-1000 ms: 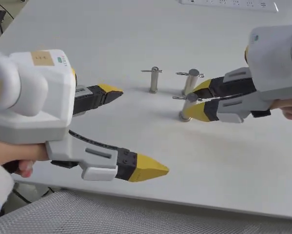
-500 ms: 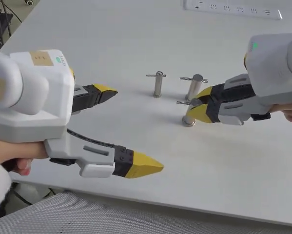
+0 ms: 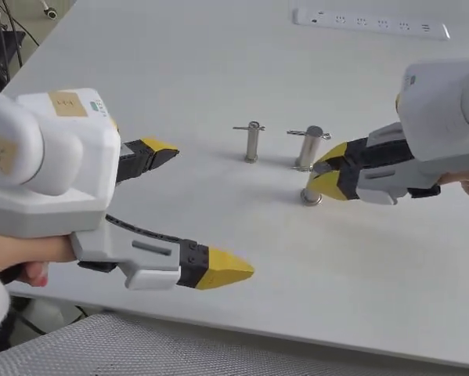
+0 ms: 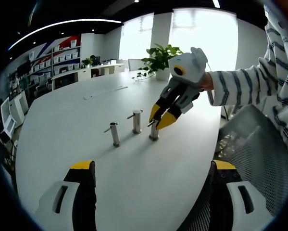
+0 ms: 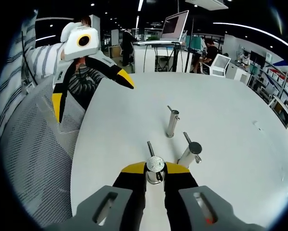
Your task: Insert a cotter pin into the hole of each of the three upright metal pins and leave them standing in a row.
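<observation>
Three metal pins stand upright on the white table, each with one of three cotter pins through its top. Clamped on the nearest pin is the right gripper; the left gripper gapes wide, well apart from all three.

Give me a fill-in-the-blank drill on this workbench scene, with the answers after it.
___ metal pins stand upright on the white table. The right hand-held gripper is shut on the one ___ to the person. The left hand-held gripper has its jaws ___. A white power strip lies at the table's ___ edge.
Missing: three; nearest; open; far.
</observation>
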